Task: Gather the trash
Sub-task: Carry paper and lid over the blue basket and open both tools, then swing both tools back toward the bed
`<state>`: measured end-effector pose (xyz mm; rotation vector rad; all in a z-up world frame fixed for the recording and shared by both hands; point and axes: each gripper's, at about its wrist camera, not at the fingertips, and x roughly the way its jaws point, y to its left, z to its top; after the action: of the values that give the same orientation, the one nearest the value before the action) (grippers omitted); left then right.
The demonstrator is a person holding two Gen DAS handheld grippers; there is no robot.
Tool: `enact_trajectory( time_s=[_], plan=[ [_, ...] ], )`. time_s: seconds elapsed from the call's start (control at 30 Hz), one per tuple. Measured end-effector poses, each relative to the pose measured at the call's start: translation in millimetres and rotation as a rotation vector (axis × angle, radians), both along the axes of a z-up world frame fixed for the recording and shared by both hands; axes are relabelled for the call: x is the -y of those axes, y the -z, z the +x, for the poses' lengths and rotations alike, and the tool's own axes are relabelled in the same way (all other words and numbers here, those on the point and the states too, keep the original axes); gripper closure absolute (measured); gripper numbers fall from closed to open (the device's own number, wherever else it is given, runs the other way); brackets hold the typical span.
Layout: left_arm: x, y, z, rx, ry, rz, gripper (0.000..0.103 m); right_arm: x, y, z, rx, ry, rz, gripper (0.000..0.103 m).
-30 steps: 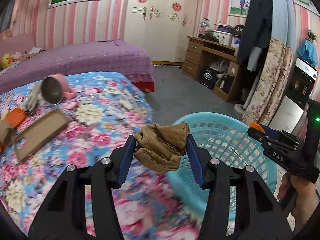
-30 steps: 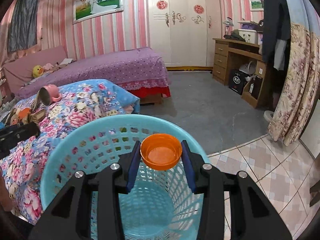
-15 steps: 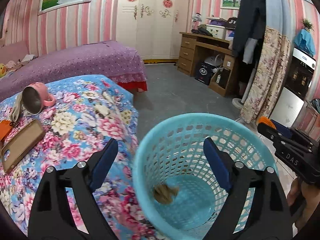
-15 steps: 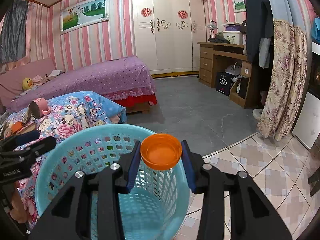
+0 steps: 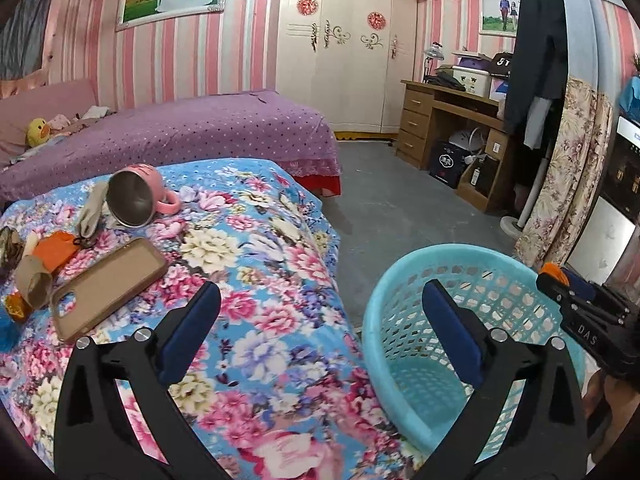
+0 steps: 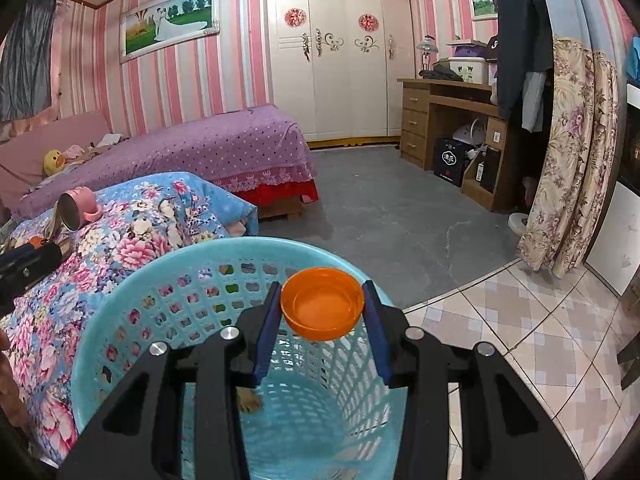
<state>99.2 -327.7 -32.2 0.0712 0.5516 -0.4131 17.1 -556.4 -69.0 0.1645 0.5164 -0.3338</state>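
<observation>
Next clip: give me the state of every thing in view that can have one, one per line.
left gripper: jaws just opened wide, nothing between them
right gripper: shut on orange cap, above the basket
blue basket: upright beside the bed, a brown scrap at its bottom
pink mug: lying on its side on the floral quilt
wardrobe: doors closed

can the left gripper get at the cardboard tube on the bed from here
Probably yes. The left gripper is wide open and empty, and the cardboard tube lies uncovered on the bed off to its left with nothing between.
</observation>
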Motion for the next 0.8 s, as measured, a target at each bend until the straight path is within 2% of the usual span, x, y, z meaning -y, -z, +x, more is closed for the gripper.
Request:
enact_trajectory(
  time_s=[0.07,0.1,0.13,0.17,0.27,0.33,0.57,0.8],
  plan=[
    [-2.3,-0.2,-1.1,0.008,-0.007,0.010,0.006,-3.4,-1.9,1.2,0.003,0.002,-0.011,0.061],
    [-4.7,0.0,-1.3,0.008,-0.011,0.009,0.006,-5.3,-3.4,1.3,0.004,0.010,-0.021,0.053],
    [-7.4,0.1,-1.1,0.003,-0.014,0.004,0.006,-6.2,-4.0,1.3,0.007,0.016,-0.023,0.039],
    [-8.9,0.2,-1.1,-0.001,-0.016,0.000,0.006,-6.4,-4.7,0.2,0.017,0.022,-0.021,0.034],
    [-15.5,-1.8,-1.8,0.001,-0.024,-0.006,0.006,-5.5,-6.9,-0.5,0.026,0.040,-0.013,0.030],
    [-20.6,-3.2,-3.3,0.010,-0.028,-0.004,0.006,-4.3,-8.3,-1.7,0.029,0.050,-0.007,0.020],
    [-40.9,-11.7,-5.0,0.032,-0.051,-0.002,0.006,-12.8,-16.5,-3.4,0.038,0.056,-0.006,0.015],
    [-78.1,-18.7,-3.6,0.034,-0.100,-0.012,0.006,-40.4,-27.6,3.5,0.042,0.031,-0.034,0.012]
  ],
)
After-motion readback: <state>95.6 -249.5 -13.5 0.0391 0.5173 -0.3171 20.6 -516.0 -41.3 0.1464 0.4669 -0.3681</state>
